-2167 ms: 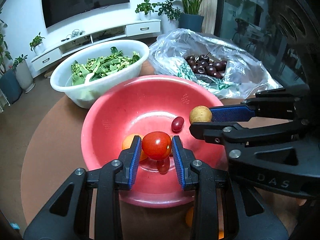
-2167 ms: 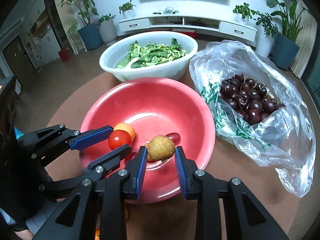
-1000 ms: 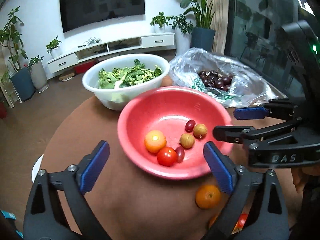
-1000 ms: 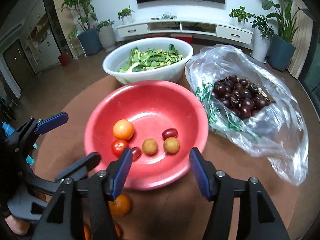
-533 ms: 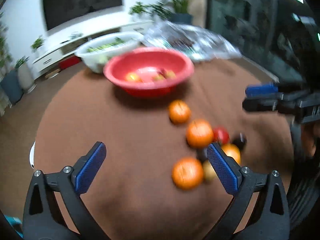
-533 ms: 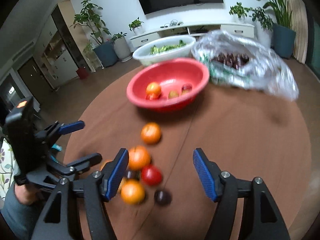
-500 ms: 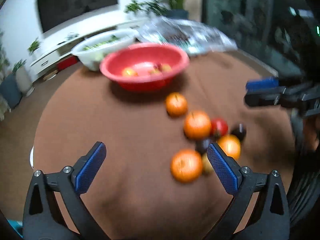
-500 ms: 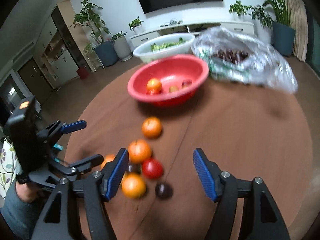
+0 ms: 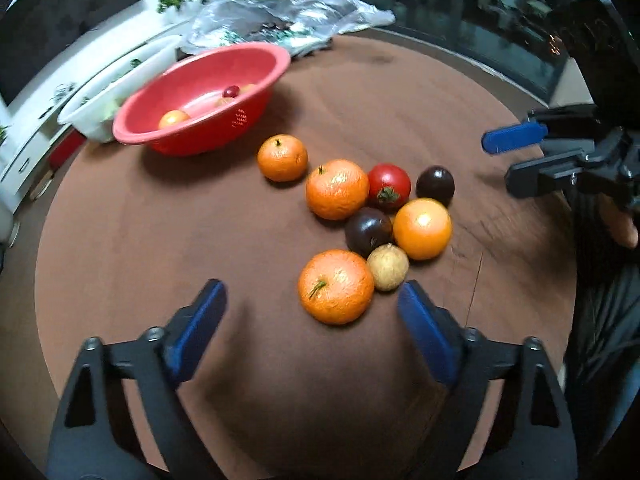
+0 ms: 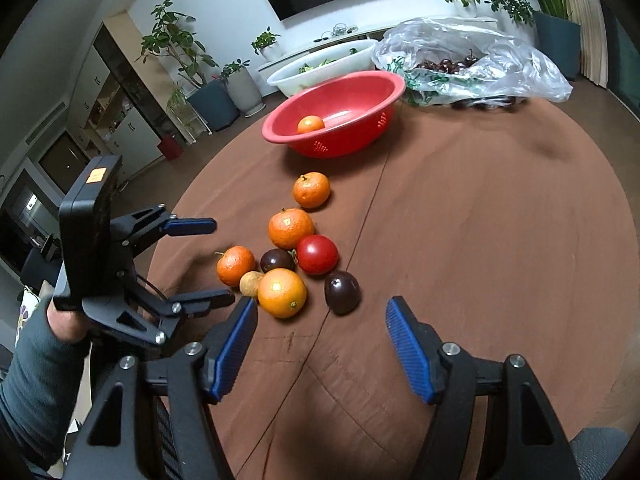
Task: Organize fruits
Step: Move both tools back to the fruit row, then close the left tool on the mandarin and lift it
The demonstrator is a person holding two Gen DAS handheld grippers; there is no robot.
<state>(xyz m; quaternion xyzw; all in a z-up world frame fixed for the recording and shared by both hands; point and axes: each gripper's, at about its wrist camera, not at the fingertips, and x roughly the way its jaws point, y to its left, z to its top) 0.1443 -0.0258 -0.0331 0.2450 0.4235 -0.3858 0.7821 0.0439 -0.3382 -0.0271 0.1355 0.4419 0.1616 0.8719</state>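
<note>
Loose fruit waits on the round brown wooden table [image 10: 500, 220] as I hold both tongs released and empty above its near edge. At the far side sits the red plastic basin [image 10: 352, 100], already holding a few small fruits, well apart from the cluster.

My left gripper [image 9: 312, 316] hangs spread wide just short of the nearest dimpled orange mandarin [image 9: 335, 286]; my right gripper [image 10: 320, 340] gapes before the smooth glossy orange [image 10: 282, 292] and the dark purple plum [image 10: 341, 286].

I judge the mandarins light but soft-skinned, best pinched across the widest middle with gentle pressure. The shiny red tomato [image 10: 317, 254] looks slippery and easily bruised, so I would close on its equator slowly. The small tan round fruit [image 9: 387, 267] touches the mandarin, and could roll away if nudged.
</note>
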